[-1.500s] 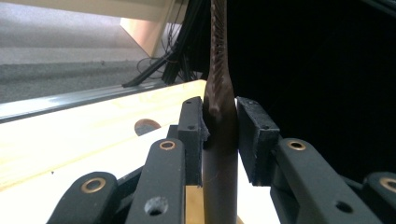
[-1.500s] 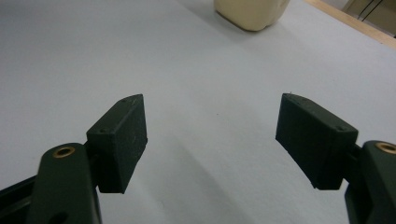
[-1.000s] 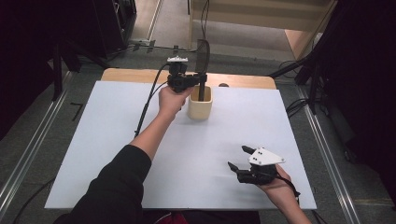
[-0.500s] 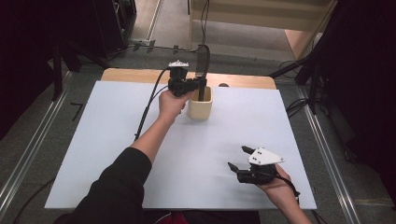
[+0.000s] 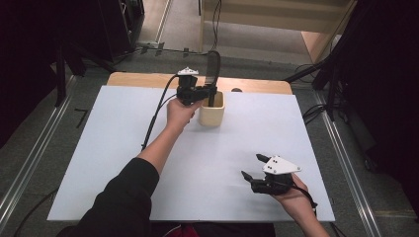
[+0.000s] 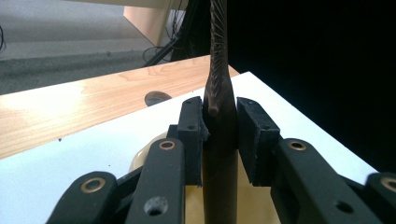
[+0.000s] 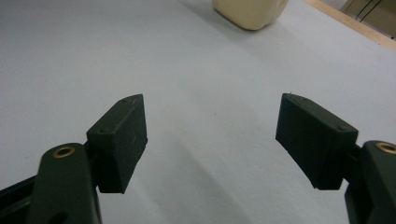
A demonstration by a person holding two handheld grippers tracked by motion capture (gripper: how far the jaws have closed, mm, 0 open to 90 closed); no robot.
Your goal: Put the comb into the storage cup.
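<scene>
Your left gripper at far middle of table, over cup, clamped on tool standing upright in cup. Your right gripper near right front edge, well apart from cup, jaws wide, nothing between.

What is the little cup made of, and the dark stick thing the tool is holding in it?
The cup looks like smooth cream plastic or glazed ceramic: plain, even colour with a soft sheen; I can't tell which. The stick held by the left tool looks like dark, smooth plastic or wood below, with fine ribs higher up, like a comb or feather.
</scene>
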